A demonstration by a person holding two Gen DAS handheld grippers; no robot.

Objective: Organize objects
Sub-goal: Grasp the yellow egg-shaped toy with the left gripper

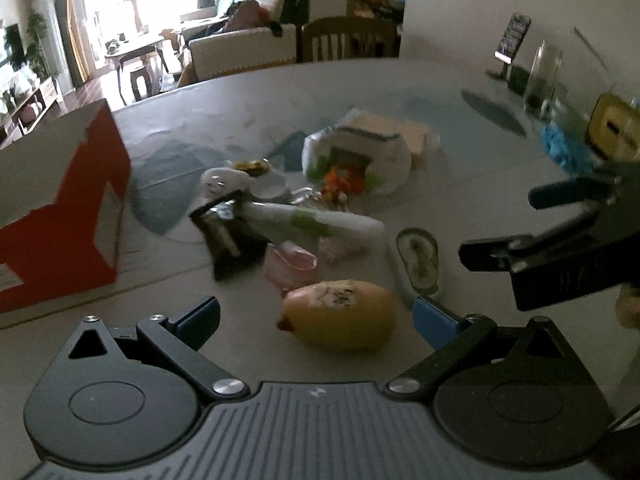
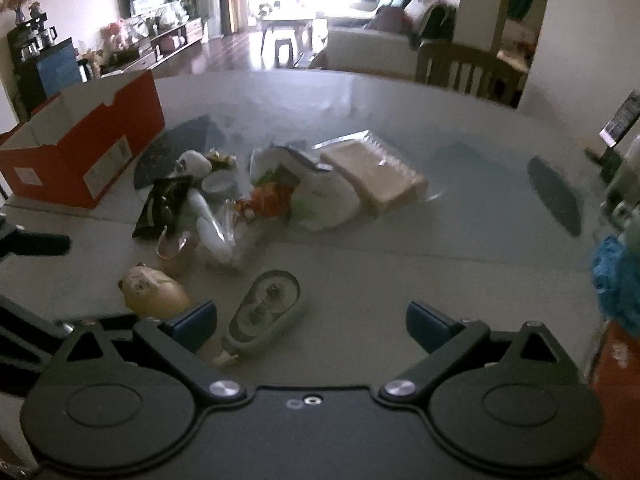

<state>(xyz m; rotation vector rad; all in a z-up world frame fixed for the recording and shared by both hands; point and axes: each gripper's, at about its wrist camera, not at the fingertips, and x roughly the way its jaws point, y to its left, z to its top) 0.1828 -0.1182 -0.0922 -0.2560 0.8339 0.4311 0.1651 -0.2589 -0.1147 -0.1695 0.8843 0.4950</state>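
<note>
Left wrist view: left gripper (image 1: 316, 320) gapes wide over the yellow egg-shaped toy (image 1: 340, 314) on the bench (image 1: 460, 168) — looks light, smooth, slippery, so pinch its fat middle. Right gripper (image 2: 310, 322) hangs empty too, 2 fingers apart, beside the oval case (image 2: 266, 310).

Mid-tabletop (image 2: 460, 240) crowded: heap of small packets, white tube (image 1: 320, 222), black sachet (image 2: 160, 204) (all touching or overlapping). Open red-and-white cardboard box (image 2: 80, 148) blocks left edge. Bare surface right of heap, up to dark glass jar (image 1: 542, 76) near right edge.
</note>
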